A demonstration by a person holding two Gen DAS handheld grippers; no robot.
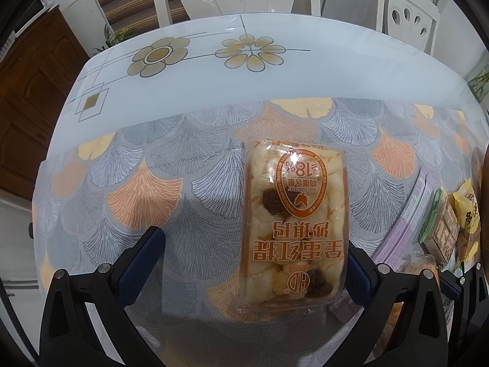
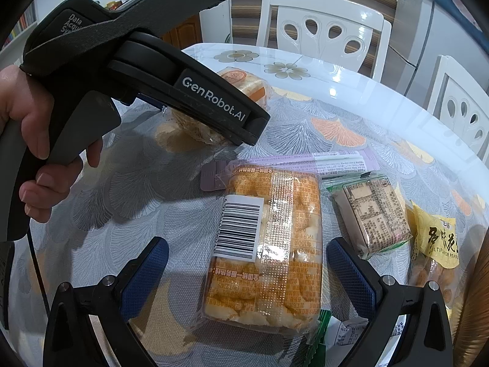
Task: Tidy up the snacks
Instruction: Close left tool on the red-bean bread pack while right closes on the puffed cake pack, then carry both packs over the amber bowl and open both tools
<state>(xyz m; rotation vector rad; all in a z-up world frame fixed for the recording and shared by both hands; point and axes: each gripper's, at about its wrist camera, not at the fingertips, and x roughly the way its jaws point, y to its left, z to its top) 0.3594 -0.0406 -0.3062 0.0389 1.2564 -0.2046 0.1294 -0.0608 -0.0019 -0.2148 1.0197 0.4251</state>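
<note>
Left tool (image 1: 255,255): jaws spread wide, holding nothing; its right pad sits just beside the lower right edge of the egg-and-raisin sachima pack (image 1: 295,223), its left pad well apart from it.
Egg-and-raisin sachima pack: flat on the bench (image 1: 214,70), label up and upside down to the camera, between the fingers but toward the right one.
Left hand (image 2: 33,140): seen from the right wrist camera, wrapped round the left tool's grey handle.
Right tool (image 2: 247,263): jaws wide open, empty, straddling the barcode-side sachima pack (image 2: 266,244) without clear contact.
Barcode-side sachima pack: lying back side up, directly ahead between the fingers.
Purple flat packet (image 2: 305,162): beyond that pack, partly under its far end.
Green-edged wrapped bar (image 2: 374,214): just right of the right finger's tip.
Yellow peanut bag (image 2: 434,244): farther right, near the frame edge.
Bench cover (image 1: 146,165): ginkgo-leaf cloth in grey and orange under everything.
</note>
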